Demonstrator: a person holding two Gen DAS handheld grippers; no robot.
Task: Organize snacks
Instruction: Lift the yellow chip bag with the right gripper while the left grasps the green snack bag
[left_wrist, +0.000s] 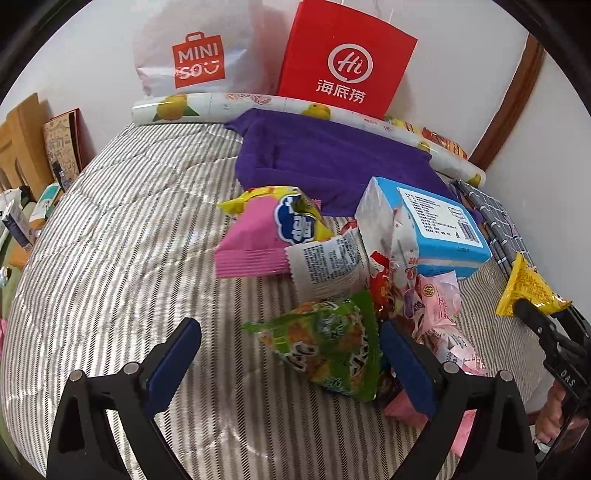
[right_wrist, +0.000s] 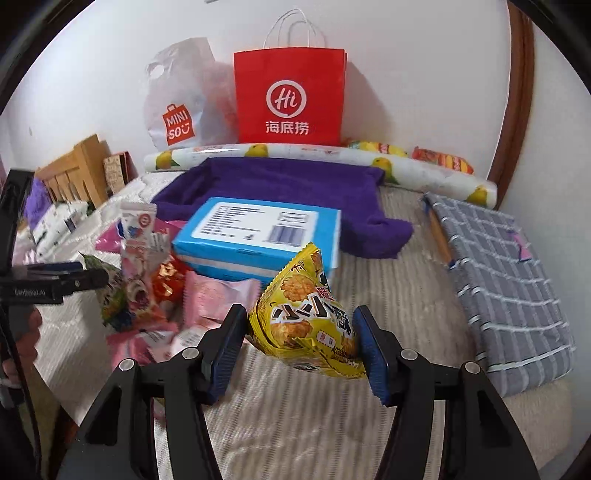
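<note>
Standing at the far wall, the red paper bag (right_wrist: 290, 99) and white plastic bag (right_wrist: 177, 107) hide their contents. Right gripper (right_wrist: 301, 345) pinches a yellow snack packet (right_wrist: 304, 314); only the left view shows left gripper (left_wrist: 290, 363) spread, apparently around the green snack packet (left_wrist: 325, 343).

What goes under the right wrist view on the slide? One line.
Right gripper shut on a yellow snack bag, lifted above the striped bed cover, snack pile at left.
</note>
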